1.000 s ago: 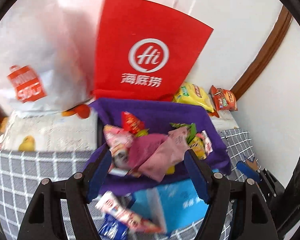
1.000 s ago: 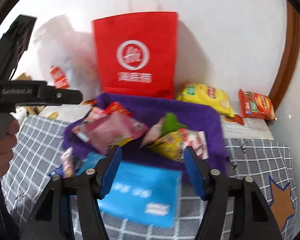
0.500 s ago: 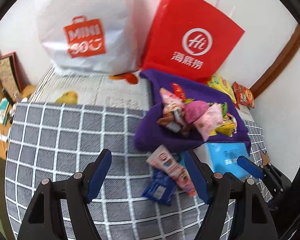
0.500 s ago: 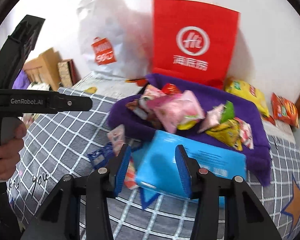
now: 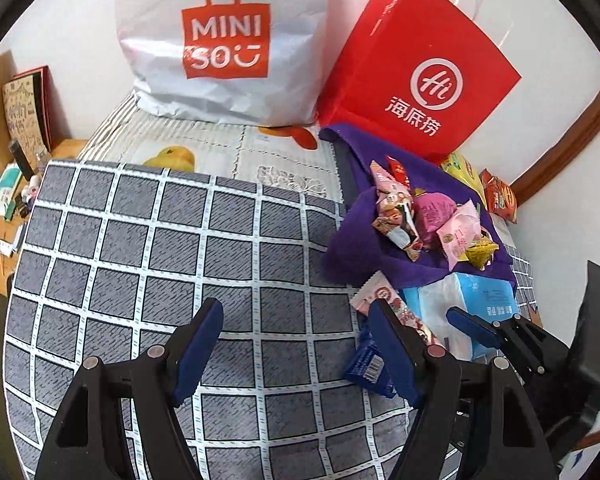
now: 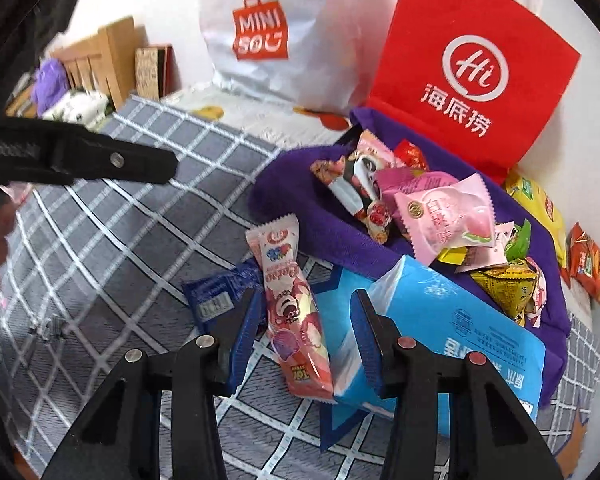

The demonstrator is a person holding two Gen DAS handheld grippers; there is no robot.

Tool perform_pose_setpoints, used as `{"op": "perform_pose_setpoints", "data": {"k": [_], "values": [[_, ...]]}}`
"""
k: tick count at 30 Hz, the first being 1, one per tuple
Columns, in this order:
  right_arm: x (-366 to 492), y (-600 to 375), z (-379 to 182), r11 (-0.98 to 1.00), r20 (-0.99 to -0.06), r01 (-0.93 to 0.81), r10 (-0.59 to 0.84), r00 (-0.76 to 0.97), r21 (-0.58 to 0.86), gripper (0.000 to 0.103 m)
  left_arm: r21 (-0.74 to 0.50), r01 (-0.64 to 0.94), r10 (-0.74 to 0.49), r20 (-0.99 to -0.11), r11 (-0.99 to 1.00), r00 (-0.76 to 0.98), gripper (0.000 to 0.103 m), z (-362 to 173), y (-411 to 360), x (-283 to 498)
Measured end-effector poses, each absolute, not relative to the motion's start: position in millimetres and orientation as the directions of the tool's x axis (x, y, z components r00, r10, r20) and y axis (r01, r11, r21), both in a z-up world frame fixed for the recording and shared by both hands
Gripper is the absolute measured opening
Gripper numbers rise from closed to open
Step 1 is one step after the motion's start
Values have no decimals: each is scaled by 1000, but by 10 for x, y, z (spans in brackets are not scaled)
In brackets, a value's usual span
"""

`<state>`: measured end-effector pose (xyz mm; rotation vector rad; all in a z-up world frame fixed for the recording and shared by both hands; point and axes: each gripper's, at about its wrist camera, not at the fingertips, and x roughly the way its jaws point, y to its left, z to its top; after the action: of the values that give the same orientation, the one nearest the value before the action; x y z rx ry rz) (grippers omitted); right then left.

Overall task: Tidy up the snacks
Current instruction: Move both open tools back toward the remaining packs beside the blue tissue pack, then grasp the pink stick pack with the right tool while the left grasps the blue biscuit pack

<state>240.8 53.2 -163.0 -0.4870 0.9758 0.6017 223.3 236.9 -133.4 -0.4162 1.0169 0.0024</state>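
A long pink strawberry snack packet [image 6: 292, 308] [image 5: 384, 296] lies on the checked bedspread, leaning on a light blue tissue pack [image 6: 480, 320] [image 5: 472, 296]. My right gripper [image 6: 304, 328] [image 5: 484, 332] points down over it. Its jaws are closing with the packet between them, and I see no firm pinch. A dark blue small packet [image 6: 216, 292] [image 5: 366, 364] lies just left of it. A purple fabric basket [image 6: 284, 184] [image 5: 352, 248] behind holds several wrapped snacks. My left gripper [image 5: 296, 344] stands open over bare bedspread, holding nothing.
A red paper bag [image 5: 420, 72] [image 6: 472, 60] and a white shopping bag [image 5: 228, 40] [image 6: 268, 36] stand against the wall. A yellow chip bag [image 6: 540, 208] and an orange snack bag [image 6: 588, 264] lie behind the basket. A cluttered wooden desk [image 5: 4, 216] borders the bed's left edge.
Both grippers have moved left and down toward the bedspread. The right jaws have narrowed and now straddle the pink packet instead of the blue pack. The left gripper kept its width.
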Motion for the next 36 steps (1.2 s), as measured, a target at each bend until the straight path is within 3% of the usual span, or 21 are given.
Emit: {"op": "perform_pose_setpoints", "data": {"k": [8,11,27,36], "values": [[2428,708,-1804,704,-880,-682,178,440,-199,44,-360,-193,-211,-820,913,533,73,-1394,2420,2236],[2452,724,-1846,696,-898,-701,194,395,-158,22,-364,-195,-212,-819,911,534,73,-1389,2432,2217],[1990,71,-1236,774,-842,-633,357,405,24,20,-331,-172,-202,-833,928,515,73,-1378,2210,2018],[1750,-598,-1182,842,-826,-540,294,480,-15,21,-297,-85,-226,-856,951,464,73,-1483,1751,2054]]}}
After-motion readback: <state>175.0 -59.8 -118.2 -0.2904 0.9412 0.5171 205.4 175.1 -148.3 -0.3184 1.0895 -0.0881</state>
